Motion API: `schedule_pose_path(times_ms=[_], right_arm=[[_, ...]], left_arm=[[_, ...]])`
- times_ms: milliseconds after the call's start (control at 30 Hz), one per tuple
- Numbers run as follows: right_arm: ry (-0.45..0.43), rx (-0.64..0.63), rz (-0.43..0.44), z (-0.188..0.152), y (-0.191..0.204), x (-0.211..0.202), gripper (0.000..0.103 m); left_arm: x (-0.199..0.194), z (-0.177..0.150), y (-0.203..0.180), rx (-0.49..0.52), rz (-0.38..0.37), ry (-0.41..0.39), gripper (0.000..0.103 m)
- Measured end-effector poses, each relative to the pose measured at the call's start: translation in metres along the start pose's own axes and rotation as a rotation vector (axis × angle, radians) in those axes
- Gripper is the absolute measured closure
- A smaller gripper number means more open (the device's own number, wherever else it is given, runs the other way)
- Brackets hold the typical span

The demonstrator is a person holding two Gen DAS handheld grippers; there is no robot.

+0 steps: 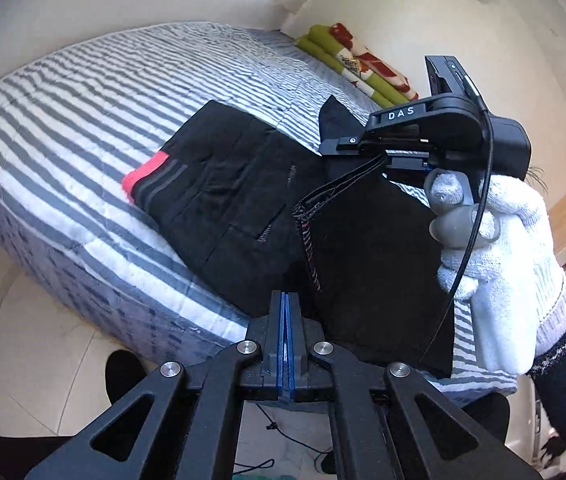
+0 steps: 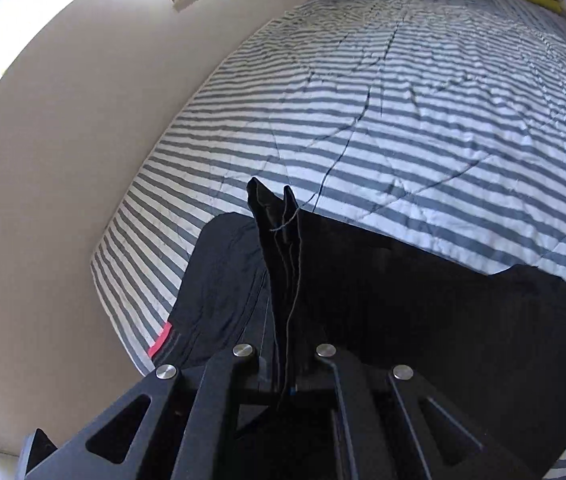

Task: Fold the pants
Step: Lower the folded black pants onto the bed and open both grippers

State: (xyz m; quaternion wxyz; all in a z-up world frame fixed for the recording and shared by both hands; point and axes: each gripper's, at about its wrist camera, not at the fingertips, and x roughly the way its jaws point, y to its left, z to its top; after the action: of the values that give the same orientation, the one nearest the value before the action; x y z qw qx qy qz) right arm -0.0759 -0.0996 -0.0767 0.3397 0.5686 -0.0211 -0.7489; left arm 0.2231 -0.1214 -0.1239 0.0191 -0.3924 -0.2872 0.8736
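Note:
Black pants (image 1: 235,200) with a red patch (image 1: 145,178) at the waistband lie on a grey-and-white striped bed (image 1: 83,92). A white-gloved hand (image 1: 495,248) holds my right gripper (image 1: 335,146), which is shut on a leg hem and lifts a black flap above the rest of the pants. In the right wrist view, that cloth (image 2: 279,240) sticks up between the fingers of the right gripper (image 2: 287,344), with the pants (image 2: 423,300) spread below. My left gripper (image 1: 286,300) is shut, its tips at the near edge of the pants. No cloth shows between its blue pads.
A folded green, red and white blanket (image 1: 355,60) lies at the far end of the bed, by the wall. The bed's near edge (image 1: 103,300) drops to a pale tiled floor (image 1: 43,360) with cables (image 1: 271,428). A pale wall (image 2: 63,160) runs along the bed's left side.

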Motion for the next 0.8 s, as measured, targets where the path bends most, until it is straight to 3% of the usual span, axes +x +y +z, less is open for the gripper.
schedule_pose_path(times_ms=[100,133,167,200,267,367,467,500,567,600,667,733,800], right_arm=[[0.018,0.001,-0.007,-0.005,0.0,0.012,0.1],[0.021,0.004,-0.003,-0.005,0.0,0.014,0.1],[0.023,0.004,0.005,-0.005,0.001,0.015,0.1],[0.025,0.001,0.008,-0.004,0.002,0.016,0.1],[0.041,-0.006,0.015,0.0,0.0,0.018,0.096],[0.105,-0.005,0.052,0.005,-0.008,0.014,0.082],[0.067,0.008,0.147,-0.004,-0.019,-0.02,0.075],[0.042,-0.001,0.179,-0.008,-0.024,-0.036,0.072],[0.001,0.003,0.223,-0.012,-0.035,-0.065,0.069],[-0.02,0.003,0.242,-0.016,-0.042,-0.078,0.069],[-0.079,-0.006,0.225,-0.029,-0.059,-0.105,0.069],[-0.088,-0.034,0.133,-0.045,-0.077,-0.117,0.069],[-0.086,-0.018,0.107,-0.062,-0.1,-0.117,0.069]], left_arm=[[0.002,0.003,0.008,-0.021,-0.013,0.009,0.102],[0.001,0.006,0.008,-0.022,-0.012,0.007,0.093],[0.004,0.012,0.006,-0.014,-0.011,0.001,0.075],[0.003,0.016,-0.001,-0.001,0.001,-0.012,0.049],[0.003,0.027,-0.01,0.023,0.006,-0.042,0.031],[0.015,0.041,-0.025,0.07,-0.024,-0.006,0.031],[0.035,0.044,-0.036,0.123,0.008,0.028,0.036],[0.041,0.044,-0.039,0.132,0.015,0.048,0.053],[0.049,0.04,-0.039,0.129,0.077,0.065,0.076],[0.053,0.04,-0.036,0.099,0.077,0.07,0.077],[0.053,0.039,-0.029,0.044,0.06,0.069,0.083],[0.043,0.035,-0.027,0.024,0.073,0.068,0.09],[0.033,0.033,-0.028,0.006,0.079,0.065,0.092]])
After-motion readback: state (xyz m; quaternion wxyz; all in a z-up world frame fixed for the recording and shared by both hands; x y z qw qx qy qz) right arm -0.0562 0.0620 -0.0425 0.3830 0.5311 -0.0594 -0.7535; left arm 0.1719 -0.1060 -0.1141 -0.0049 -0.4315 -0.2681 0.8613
